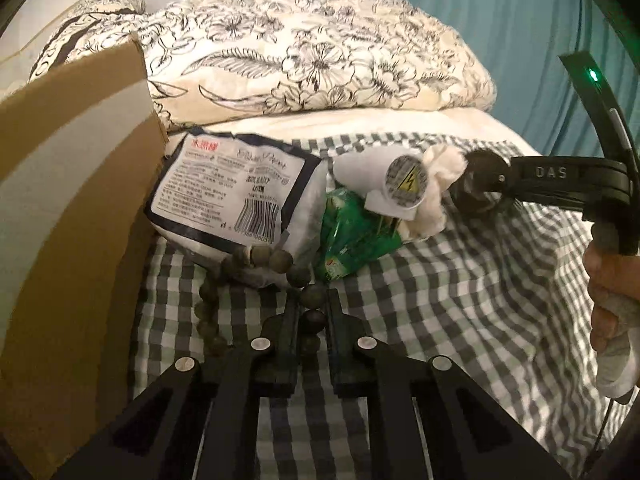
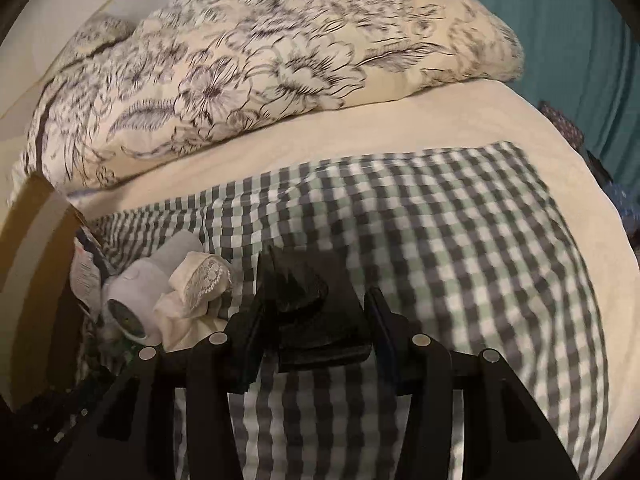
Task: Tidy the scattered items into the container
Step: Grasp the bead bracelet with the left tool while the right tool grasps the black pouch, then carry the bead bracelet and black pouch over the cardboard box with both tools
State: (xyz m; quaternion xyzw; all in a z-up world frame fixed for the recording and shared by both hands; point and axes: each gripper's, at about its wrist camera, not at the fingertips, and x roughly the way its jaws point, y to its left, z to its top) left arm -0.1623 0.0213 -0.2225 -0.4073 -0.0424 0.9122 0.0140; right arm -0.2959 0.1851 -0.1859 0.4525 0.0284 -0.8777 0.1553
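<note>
A string of dark wooden beads (image 1: 256, 260) lies on the checked sheet, draped against a white barcode packet (image 1: 236, 196). My left gripper (image 1: 314, 304) is shut on the beads at its fingertips. Beside the packet lie a green wrapper (image 1: 352, 236), a white cylinder with a warning sticker (image 1: 402, 186) and a white lace cloth (image 1: 438, 184). The cylinder (image 2: 132, 300) and the cloth (image 2: 200, 284) also show in the right wrist view. My right gripper (image 2: 316, 304) is shut on a black object (image 2: 316, 320), just right of the cloth; this gripper (image 1: 476, 188) also shows from the left wrist.
The open cardboard box (image 1: 72, 200) stands at the left, its brown wall (image 2: 36, 248) close to the pile. A flowered quilt (image 1: 312, 52) is heaped at the back. The checked sheet (image 2: 460, 260) spreads to the right. A hand (image 1: 612, 280) holds the right gripper's handle.
</note>
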